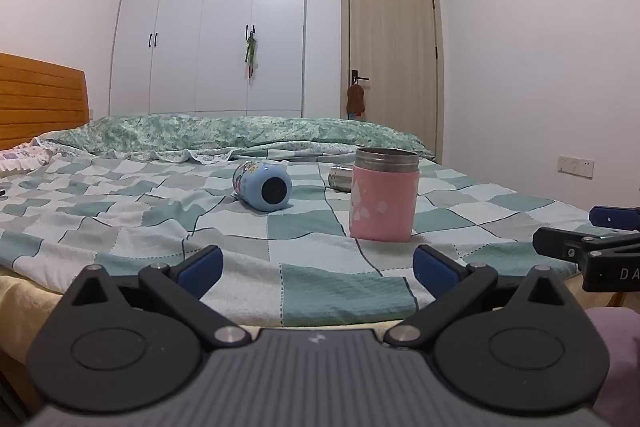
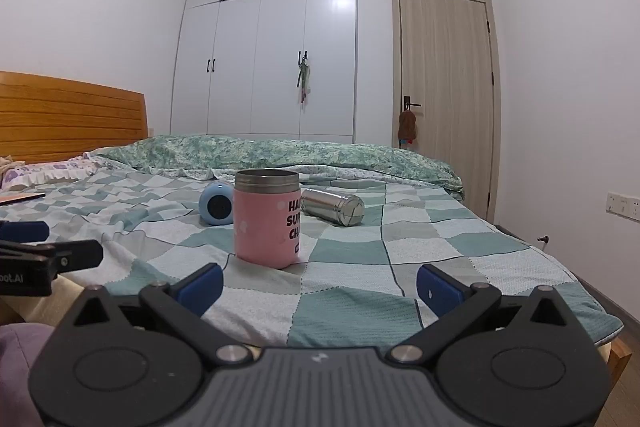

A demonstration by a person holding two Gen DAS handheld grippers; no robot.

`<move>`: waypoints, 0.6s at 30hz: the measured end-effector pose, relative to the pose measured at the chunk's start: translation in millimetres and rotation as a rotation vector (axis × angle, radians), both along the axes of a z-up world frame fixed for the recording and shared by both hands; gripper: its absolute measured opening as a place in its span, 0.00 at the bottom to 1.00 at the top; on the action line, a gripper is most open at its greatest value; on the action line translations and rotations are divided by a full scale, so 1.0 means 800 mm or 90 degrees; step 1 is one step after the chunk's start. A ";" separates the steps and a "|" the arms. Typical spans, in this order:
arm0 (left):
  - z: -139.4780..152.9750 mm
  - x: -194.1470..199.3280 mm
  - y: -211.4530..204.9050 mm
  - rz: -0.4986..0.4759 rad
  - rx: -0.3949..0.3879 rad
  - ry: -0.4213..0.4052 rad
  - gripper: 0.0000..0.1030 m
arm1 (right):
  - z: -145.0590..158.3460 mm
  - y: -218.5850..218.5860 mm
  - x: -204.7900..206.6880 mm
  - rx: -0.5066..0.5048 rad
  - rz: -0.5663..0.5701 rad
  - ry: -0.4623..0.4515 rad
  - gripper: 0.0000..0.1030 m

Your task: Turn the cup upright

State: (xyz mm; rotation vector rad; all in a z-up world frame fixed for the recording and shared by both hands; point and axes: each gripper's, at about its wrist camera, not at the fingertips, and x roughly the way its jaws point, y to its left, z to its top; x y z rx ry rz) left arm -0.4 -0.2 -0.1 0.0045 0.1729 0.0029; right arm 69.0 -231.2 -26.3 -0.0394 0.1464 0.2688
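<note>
- Left hand-held gripper [image 1: 318, 269] waits spread and empty at the bed's [image 1: 120, 211] near edge; no grasp started, I judge.
- Blue cup [image 1: 263, 187], smooth and rounded, lies on its side mid-bed.
- Pink cup [image 2: 267, 219] stands upright; steel cylinder [image 2: 333, 206] lies behind.
- Right hand-held gripper [image 2: 320, 285] also spread, empty; next comes reaching a toppled cup.

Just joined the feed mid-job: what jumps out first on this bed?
A pink cup stands upright near the front of the checked bedspread, steel rim on top. Behind it two cups lie on their sides: a blue one to the left, its dark round end facing the camera, and a steel one to the right. Both tools, left and right, are open at the bed's near edge, holding nothing.
</note>
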 end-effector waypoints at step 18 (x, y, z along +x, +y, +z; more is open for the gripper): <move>0.002 0.002 0.000 -0.002 -0.005 0.004 1.00 | 0.000 -0.001 -0.001 -0.001 0.000 0.003 1.00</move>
